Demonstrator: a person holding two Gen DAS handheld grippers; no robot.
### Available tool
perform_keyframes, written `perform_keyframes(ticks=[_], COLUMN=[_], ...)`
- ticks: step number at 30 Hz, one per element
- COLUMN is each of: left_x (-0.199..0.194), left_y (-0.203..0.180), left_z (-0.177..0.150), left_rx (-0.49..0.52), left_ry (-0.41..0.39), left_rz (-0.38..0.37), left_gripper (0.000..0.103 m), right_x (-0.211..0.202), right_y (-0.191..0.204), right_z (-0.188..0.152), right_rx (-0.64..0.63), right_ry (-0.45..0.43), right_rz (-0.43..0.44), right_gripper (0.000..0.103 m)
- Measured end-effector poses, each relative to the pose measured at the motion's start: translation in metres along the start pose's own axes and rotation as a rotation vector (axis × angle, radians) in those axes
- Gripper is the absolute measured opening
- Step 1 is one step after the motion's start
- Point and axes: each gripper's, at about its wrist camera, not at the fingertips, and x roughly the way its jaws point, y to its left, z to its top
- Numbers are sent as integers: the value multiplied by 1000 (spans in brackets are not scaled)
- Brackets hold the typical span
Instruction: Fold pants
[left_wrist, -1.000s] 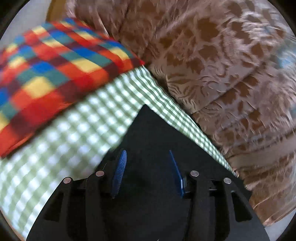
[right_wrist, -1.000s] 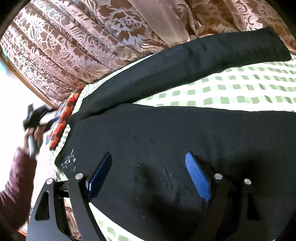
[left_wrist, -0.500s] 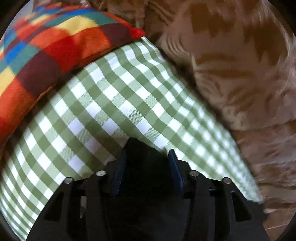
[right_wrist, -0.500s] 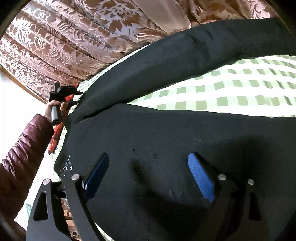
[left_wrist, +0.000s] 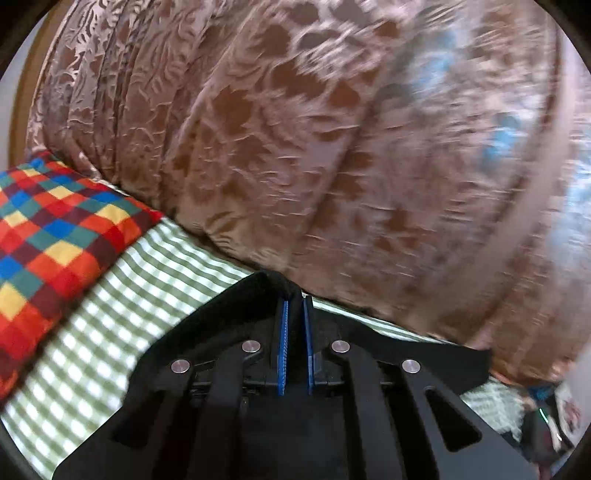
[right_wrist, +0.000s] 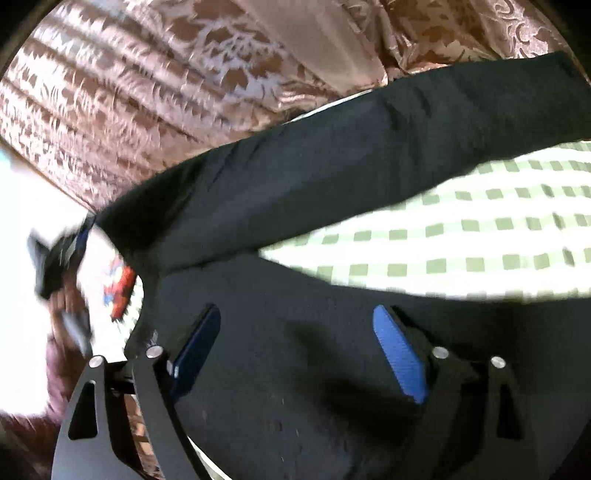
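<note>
Left gripper (left_wrist: 294, 306) pinches pants (right_wrist: 332, 177) — right gripper (right_wrist: 295, 325) spread; checked sheet (right_wrist: 480, 236), curtains (left_wrist: 332, 129).

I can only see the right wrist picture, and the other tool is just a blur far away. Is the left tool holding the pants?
Observer: Yes. In the left wrist view the left tool is shut on a raised fold of the black pants.
Operator: Is it grabbing the middle or the edge?
Observer: The edge. The green checked sheet shows bare just beyond the pinched fold.
Operator: What is the red thing over there?
Observer: A pillow checked in red, blue, yellow and teal. It lies on the sheet, to the left of the pinched fold.
</note>
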Motion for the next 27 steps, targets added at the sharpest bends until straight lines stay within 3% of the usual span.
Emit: perform_keyframes(ticks=[5, 13, 20, 21, 23, 25, 27], left_x=[-49, -80, -89, -90, -88, -85, -78], left_y=[-5, -3, -12, -12, -11, -6, 4], left_z=[-46, -92, -99, -98, -98, -93, -79], left_rx=[16, -26, 33, 41, 57, 50, 33], left_ry=[36, 88, 110, 118, 131, 130, 104], left_rz=[-45, -72, -73, -82, -72, -57, -14], left_gripper=[6, 6, 6, 6, 6, 6, 6], right_x=[16, 63, 112, 116, 117, 111, 96], right_y=[-3, -16, -48, -51, -50, -44, -40], right_z=[57, 160, 212, 216, 218, 215, 210], right_rx=[52, 230, 405, 415, 388, 323, 289], right_ry=[11, -14, 32, 38, 37, 29, 2], right_rz=[44, 67, -63, -82, -121, -143, -130], right_gripper=[54, 52, 50, 45, 18, 9, 7])
